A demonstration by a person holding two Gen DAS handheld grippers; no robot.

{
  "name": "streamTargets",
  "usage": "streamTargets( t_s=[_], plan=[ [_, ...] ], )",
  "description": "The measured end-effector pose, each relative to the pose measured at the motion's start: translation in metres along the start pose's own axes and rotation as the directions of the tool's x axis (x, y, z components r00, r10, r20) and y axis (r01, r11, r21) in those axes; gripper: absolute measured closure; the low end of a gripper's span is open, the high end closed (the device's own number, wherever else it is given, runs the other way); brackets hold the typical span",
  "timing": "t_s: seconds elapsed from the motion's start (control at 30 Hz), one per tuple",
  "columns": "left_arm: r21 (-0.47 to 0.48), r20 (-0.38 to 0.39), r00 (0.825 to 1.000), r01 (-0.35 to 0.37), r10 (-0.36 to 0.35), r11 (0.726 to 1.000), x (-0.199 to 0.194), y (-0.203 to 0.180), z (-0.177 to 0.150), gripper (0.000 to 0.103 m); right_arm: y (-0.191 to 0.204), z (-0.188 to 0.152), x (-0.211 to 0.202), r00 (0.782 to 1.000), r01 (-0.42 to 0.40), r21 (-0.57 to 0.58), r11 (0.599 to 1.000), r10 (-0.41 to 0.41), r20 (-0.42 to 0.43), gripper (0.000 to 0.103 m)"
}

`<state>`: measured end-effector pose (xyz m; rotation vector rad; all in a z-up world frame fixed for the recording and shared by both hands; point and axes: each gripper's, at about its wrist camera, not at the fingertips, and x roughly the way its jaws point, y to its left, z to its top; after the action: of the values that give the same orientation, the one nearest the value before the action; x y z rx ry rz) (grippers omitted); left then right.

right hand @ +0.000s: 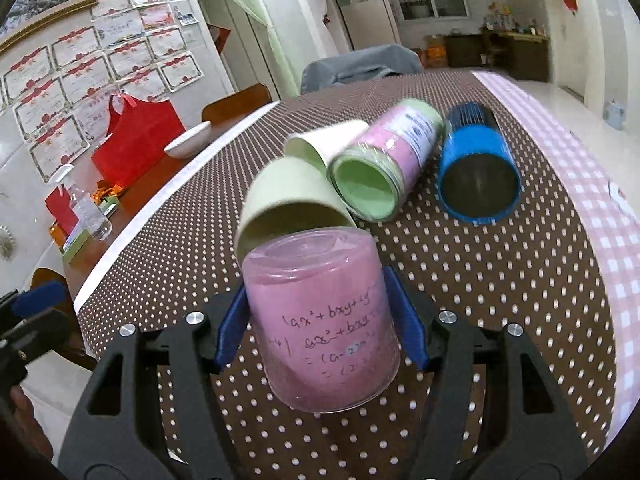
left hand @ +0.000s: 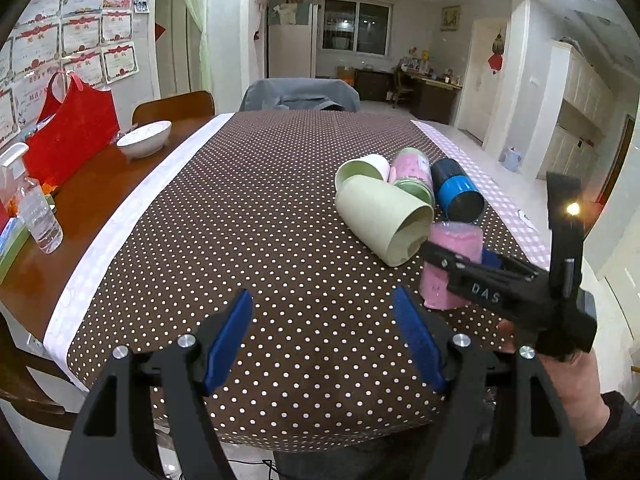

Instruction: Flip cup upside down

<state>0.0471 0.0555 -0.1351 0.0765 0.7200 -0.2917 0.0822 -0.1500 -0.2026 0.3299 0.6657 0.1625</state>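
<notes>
On the dotted tablecloth (left hand: 248,216), taken as landmark and read from left to right: the left gripper (left hand: 324,334) hovers over the cloth's near edge, its blue pads spread apart with nothing between them. Right of it, the right gripper (right hand: 322,322) is clamped across the sides of the pink cup (right hand: 320,320), which appears base-up, tilted a little, low over the cloth's near right part; contact with the cloth cannot be confirmed. Just beyond lies a pale green cup (left hand: 380,220) on its side, then a white cup (left hand: 366,166), a pink-labelled jar (right hand: 392,156) and a blue cup (right hand: 478,172), all lying down farther up the cloth. Judged step: the turn looks nearly complete. Next move calls for levelling the rim, lowering it flat onto bare cloth clear of the green cup, then releasing.
</notes>
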Motion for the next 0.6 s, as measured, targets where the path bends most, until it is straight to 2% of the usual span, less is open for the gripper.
streamTargets(
  t_s=[0.03, 0.17, 0.27, 0.37, 0.6],
  plan=[
    [-0.001, 0.000, 1.000, -0.004, 0.004, 1.000, 0.000, -0.001, 0.000, 0.031, -0.001, -0.003, -0.002, 1.000, -0.004, 0.002, 1.000, 0.004, -0.001, 0.037],
    [0.004, 0.001, 1.000, -0.014, 0.014, 1.000, -0.001, -0.007, 0.000, 0.031, -0.002, -0.007, -0.019, 1.000, -0.019, 0.010, 1.000, 0.019, 0.019, 0.016],
    [0.017, 0.011, 1.000, -0.024, 0.024, 1.000, -0.005, -0.013, 0.001, 0.031, -0.005, -0.004, -0.035, 0.998, -0.039, 0.025, 0.999, 0.038, 0.047, 0.007],
    [0.028, 0.037, 0.999, -0.041, 0.040, 0.999, -0.013, -0.020, 0.003, 0.031, -0.005, 0.003, -0.051, 0.997, -0.041, 0.021, 0.999, 0.040, 0.069, 0.006],
    [0.044, 0.127, 0.987, -0.101, 0.094, 0.994, -0.043, -0.039, 0.016, 0.031, -0.001, 0.024, -0.094, 0.990, 0.010, 0.030, 0.999, -0.014, 0.141, 0.006]
  ],
)
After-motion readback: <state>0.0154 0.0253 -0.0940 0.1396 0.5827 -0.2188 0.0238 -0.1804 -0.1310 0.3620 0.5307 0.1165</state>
